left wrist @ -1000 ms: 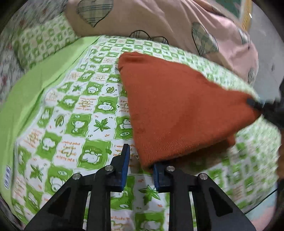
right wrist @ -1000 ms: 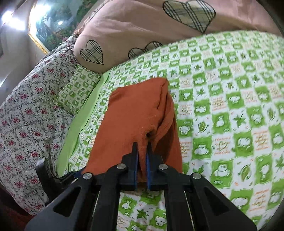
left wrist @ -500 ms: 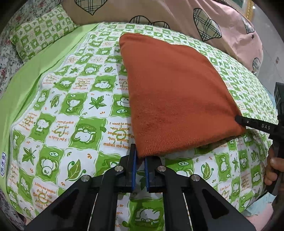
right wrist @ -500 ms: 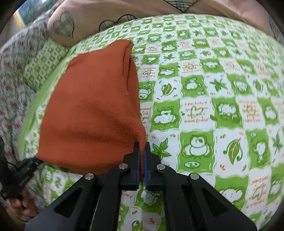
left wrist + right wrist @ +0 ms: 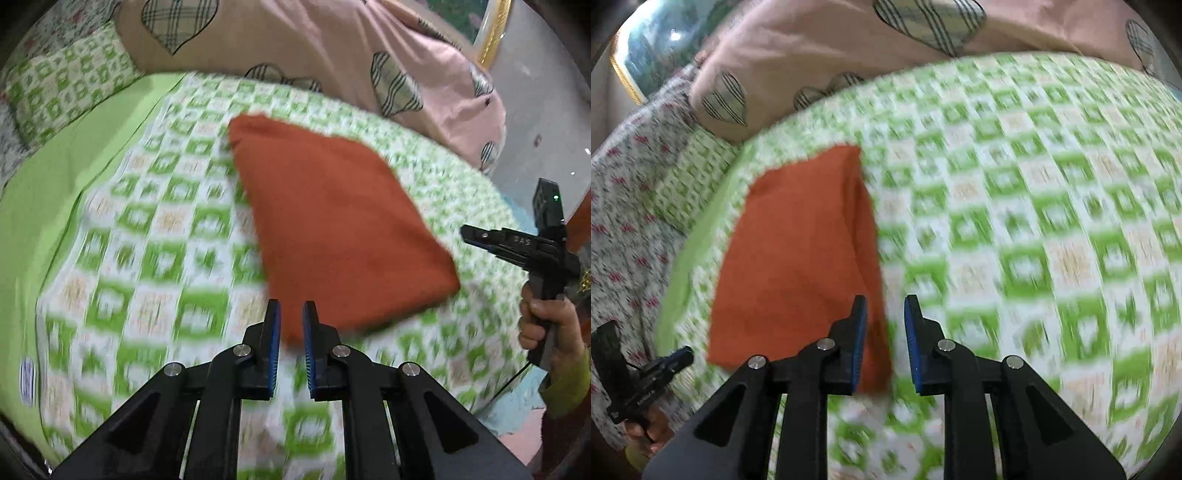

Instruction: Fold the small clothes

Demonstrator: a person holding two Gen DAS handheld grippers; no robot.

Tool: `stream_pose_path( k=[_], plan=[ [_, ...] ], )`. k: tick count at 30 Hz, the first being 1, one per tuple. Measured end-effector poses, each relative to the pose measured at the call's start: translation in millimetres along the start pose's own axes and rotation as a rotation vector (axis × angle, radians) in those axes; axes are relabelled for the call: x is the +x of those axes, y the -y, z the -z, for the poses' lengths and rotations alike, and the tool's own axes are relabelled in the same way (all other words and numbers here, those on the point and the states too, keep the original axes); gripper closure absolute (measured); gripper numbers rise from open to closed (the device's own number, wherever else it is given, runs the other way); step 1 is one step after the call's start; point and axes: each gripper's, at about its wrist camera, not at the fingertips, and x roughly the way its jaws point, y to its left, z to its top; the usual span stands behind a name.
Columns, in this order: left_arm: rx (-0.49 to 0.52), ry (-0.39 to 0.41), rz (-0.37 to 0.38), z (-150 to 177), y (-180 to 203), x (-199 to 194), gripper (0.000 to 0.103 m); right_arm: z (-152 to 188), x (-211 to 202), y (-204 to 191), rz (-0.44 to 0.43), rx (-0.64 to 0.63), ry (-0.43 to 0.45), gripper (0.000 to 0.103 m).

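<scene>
- My left gripper (image 5: pixel 291 325) is spread, just before the folded orange cloth (image 5: pixel 332 229), so the fold lies flat.
- My right gripper (image 5: pixel 885 325) is spread too, holding nothing.

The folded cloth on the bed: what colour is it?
Plain rust orange cloth, no pattern; clearest in the left wrist view.

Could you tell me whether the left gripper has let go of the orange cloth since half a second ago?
Yes. The left gripper was shut on the orange cloth; now it is open, with that corner lying on the green checked sheet.
</scene>
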Motion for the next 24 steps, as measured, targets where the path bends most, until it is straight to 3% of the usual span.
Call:
stream_pose_path(
  k=[5,10,15,16,19,24],
  plan=[
    [0.0,0.006,0.054,-44.5,6.9,31.7,0.091,-43.4,33.2,-31.9,-0.061,-0.053,0.014,0.081],
    [-0.02,-0.01,0.062,-64.9,3.3,55.8,0.089,-72.2,81.0,-32.0,-0.026,-0.033,-0.021,0.077],
    [-0.03,-0.035,0.064,-70.3,-2.2,72.2,0.084,-87.5,118.1,-22.4,-0.062,-0.008,-0.084,0.079],
    [-0.032,-0.037,0.065,-71.3,-3.3,74.6,0.084,-89.2,122.7,-22.9,-0.067,-0.015,-0.093,0.092],
    [-0.029,-0.059,0.041,-70.6,-5.5,85.1,0.084,-98.1,117.2,-25.8,-0.061,-0.035,-0.059,0.092],
    [-0.031,-0.075,0.032,-62.1,-6.7,98.5,0.084,-88.1,138.7,-22.5,0.015,-0.077,-0.084,0.093]
  ],
)
